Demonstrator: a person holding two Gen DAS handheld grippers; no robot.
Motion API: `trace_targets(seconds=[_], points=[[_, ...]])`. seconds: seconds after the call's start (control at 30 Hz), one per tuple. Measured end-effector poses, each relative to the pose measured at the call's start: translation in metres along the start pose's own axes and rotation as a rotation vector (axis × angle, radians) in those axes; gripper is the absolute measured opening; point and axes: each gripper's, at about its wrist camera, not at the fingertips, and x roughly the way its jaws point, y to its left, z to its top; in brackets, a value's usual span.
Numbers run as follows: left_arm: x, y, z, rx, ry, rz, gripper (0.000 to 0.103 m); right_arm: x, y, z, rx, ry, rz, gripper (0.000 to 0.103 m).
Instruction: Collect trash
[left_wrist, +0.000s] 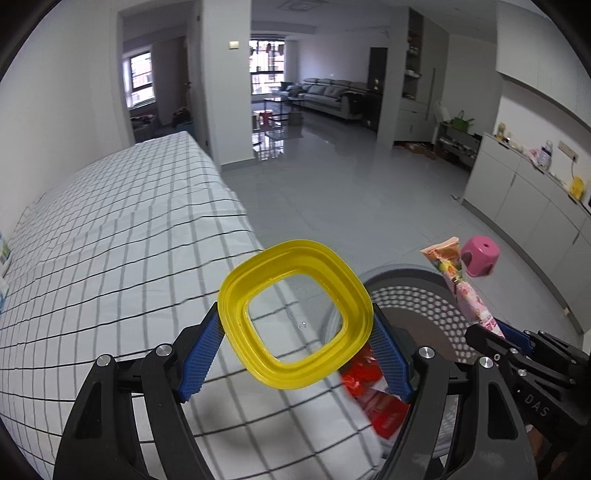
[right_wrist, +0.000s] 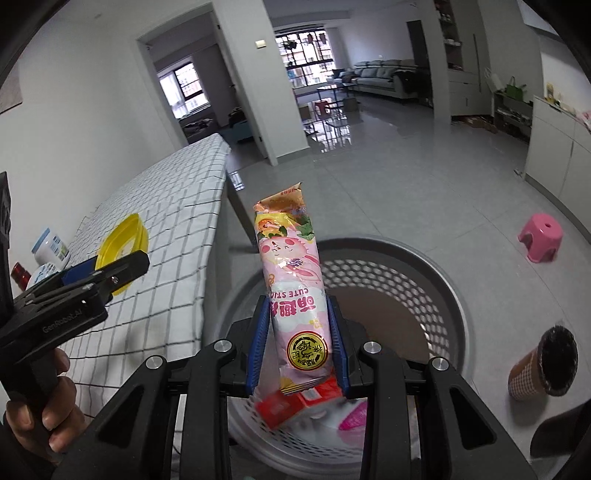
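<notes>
My left gripper (left_wrist: 295, 328) is shut on a yellow square plastic lid (left_wrist: 295, 314) with a clear centre, held above the checked tablecloth (left_wrist: 110, 258) near its right edge. My right gripper (right_wrist: 299, 332) is shut on a pink snack wrapper (right_wrist: 291, 280), held upright over the grey perforated basket (right_wrist: 424, 266). Red packets (right_wrist: 295, 402) lie inside the basket. In the left wrist view the basket (left_wrist: 417, 295) sits right of the table, with the wrapper (left_wrist: 461, 284) above it. The right wrist view shows the left gripper (right_wrist: 122, 266) with the lid (right_wrist: 122, 240).
A brown paper cup (right_wrist: 543, 365) lies on the floor right of the basket. A pink stool (right_wrist: 541, 238) stands further right. Bottles (right_wrist: 48, 251) stand on the table's left end. White cabinets (left_wrist: 535, 199) line the right wall.
</notes>
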Motion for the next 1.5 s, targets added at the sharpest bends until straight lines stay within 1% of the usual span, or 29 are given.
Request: trace_targets(seconds=[0.23,0.53,0.67,0.77,0.9,0.97,1.0,1.03,1.07,1.1,1.13,1.5], points=[[0.006,-0.032,-0.004,0.043,0.015,-0.029,0.074,-0.006,-0.03,-0.015,0.048,0.018,-0.013,0.03],[0.02,-0.075,-0.024,0.092,0.071,-0.076,0.074,0.0,-0.055,-0.029,0.078,0.058,-0.02,0.03],[0.026,-0.085,-0.034,0.107,0.087,-0.078,0.074,0.004,-0.057,-0.034,0.074,0.078,-0.019,0.03],[0.029,-0.086,-0.04,0.103,0.099,-0.073,0.075,0.006,-0.056,-0.034,0.066,0.082,-0.025,0.03],[0.029,-0.081,-0.041,0.074,0.105,-0.065,0.076,0.008,-0.054,-0.033,0.065,0.085,-0.022,0.03],[0.029,-0.077,-0.04,0.062,0.106,-0.065,0.076,0.007,-0.054,-0.034,0.062,0.078,-0.021,0.032],[0.029,-0.077,-0.04,0.06,0.108,-0.065,0.078,0.007,-0.054,-0.033,0.063,0.075,-0.021,0.034],[0.029,-0.077,-0.039,0.059,0.113,-0.068,0.081,0.007,-0.054,-0.033,0.064,0.072,-0.02,0.038],[0.03,-0.076,-0.038,0.057,0.115,-0.068,0.082,0.006,-0.053,-0.033,0.064,0.068,-0.021,0.04],[0.03,-0.076,-0.039,0.054,0.113,-0.066,0.083,0.006,-0.054,-0.033,0.064,0.063,-0.023,0.045],[0.029,-0.075,-0.039,0.053,0.111,-0.065,0.083,0.005,-0.054,-0.033,0.063,0.056,-0.024,0.047],[0.027,-0.072,-0.038,0.044,0.1,-0.048,0.084,0.003,-0.055,-0.035,0.069,0.056,-0.03,0.047]])
